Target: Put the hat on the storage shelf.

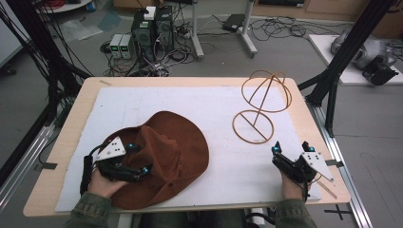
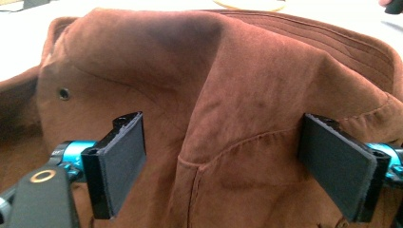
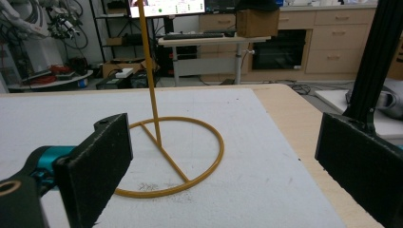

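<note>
Brown suede hat (image 1: 161,156) (no readable label) sits between the left gripper (image 1: 138,159) 's wide fingers (image 2: 121,166)

The right gripper (image 3: 223,161) stands with its two black jaws wide apart and nothing between the pads. Ahead of them, nearer the left jaw, the round base ring of a yellow wire hat stand (image 3: 171,156) lies flat on the white mat (image 3: 266,185), its thin post rising upright past the top edge. Beyond the right jaw runs the bare wooden table edge (image 3: 294,123).
</note>
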Motion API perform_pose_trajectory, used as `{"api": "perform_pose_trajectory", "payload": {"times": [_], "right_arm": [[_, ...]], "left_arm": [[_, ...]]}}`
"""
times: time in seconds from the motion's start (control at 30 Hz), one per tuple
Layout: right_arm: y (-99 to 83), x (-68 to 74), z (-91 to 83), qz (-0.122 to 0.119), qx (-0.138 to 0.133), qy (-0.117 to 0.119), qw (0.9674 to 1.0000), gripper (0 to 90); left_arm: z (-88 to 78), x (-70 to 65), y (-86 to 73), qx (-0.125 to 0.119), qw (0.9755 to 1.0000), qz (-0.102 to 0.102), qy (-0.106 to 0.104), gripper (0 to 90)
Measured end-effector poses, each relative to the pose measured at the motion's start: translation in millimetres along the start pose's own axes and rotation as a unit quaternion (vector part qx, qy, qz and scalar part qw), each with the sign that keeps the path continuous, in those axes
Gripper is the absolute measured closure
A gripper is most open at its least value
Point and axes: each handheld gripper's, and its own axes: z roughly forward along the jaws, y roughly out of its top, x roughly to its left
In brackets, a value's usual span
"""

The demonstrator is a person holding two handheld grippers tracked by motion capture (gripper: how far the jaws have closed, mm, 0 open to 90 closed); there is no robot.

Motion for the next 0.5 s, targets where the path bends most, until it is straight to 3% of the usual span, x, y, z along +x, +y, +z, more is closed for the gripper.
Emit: {"api": "perform_pose_trajectory", "payload": {"times": [0.13, 0.23, 0.27, 0.3, 0.43, 0.5], "right_arm": [[0.0, 0.1, 0.6, -0.002, -0.001, 0.003, 1.0, 4.3], [-0.3, -0.2, 1.2, -0.002, -0.002, 0.002, 1.0, 4.3], [-0.3, -0.2, 1.2, -0.002, -0.002, 0.002, 1.0, 4.3], [-0.1, 0.2, 0.8, 0.0, 0.0, 0.003, 1.0, 4.3], [-0.1, 0.3, 0.6, -0.001, 0.0, 0.004, 1.0, 4.3], [-0.3, 0.0, 1.2, -0.002, 0.001, 0.002, 1.0, 4.3]], "left_arm": [[0.9, 2.2, -0.5, 0.004, 0.9999, -0.007, -0.015, 30.7], [-0.4, -0.1, -0.4, 0.008, 1.0, 0.0, -0.002, 65.6], [-1.7, -1.7, -0.3, 0.009, 0.9998, 0.008, 0.018, 65.6], [-3.1, -1.8, -0.5, 0.008, 0.9996, 0.013, 0.022, 85.8], [-5.5, -1.8, -1.0, 0.002, 0.9997, 0.019, 0.017, 87.0], [-6.6, -0.8, -1.5, -0.007, 0.9999, 0.012, 0.006, 87.3]]}}
